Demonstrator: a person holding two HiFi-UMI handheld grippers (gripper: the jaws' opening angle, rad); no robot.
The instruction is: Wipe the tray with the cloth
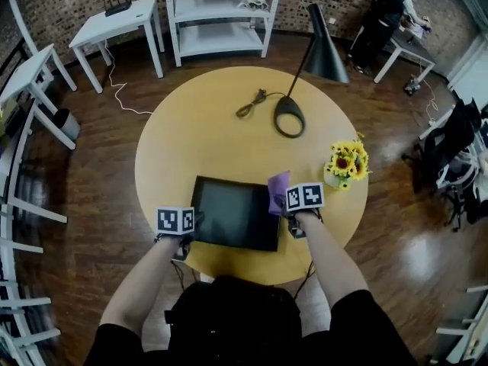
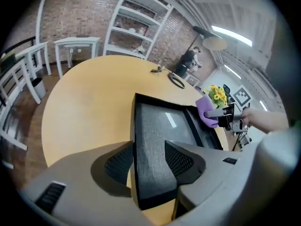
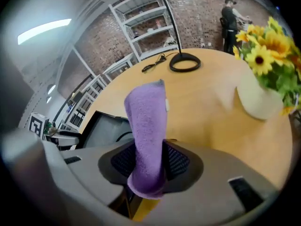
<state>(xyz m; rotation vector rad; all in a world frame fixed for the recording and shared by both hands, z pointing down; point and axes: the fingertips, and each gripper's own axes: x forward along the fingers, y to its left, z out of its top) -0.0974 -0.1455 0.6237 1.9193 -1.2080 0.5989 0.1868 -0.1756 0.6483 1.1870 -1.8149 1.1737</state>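
A black rectangular tray [image 1: 232, 216] lies on the near half of a round yellow table [image 1: 206, 128]. My left gripper [image 1: 185, 239] is at the tray's front left corner. In the left gripper view the tray [image 2: 160, 126] has its left rim between the jaws of that gripper [image 2: 149, 159]; the left pad is at the rim, the right pad stands clear over the tray floor, so it is open. My right gripper [image 1: 293, 221] hovers at the tray's right edge. It [image 3: 146, 161] is shut on a purple cloth [image 3: 146, 121] that sticks up out of the jaws.
A black lamp [image 1: 320, 52] with a round base [image 1: 290, 117] and its cable [image 1: 250, 105] stand at the table's far side. A vase of sunflowers [image 1: 345, 164] sits right of the tray. White shelves [image 1: 221, 14] and a person [image 1: 385, 17] are beyond the table.
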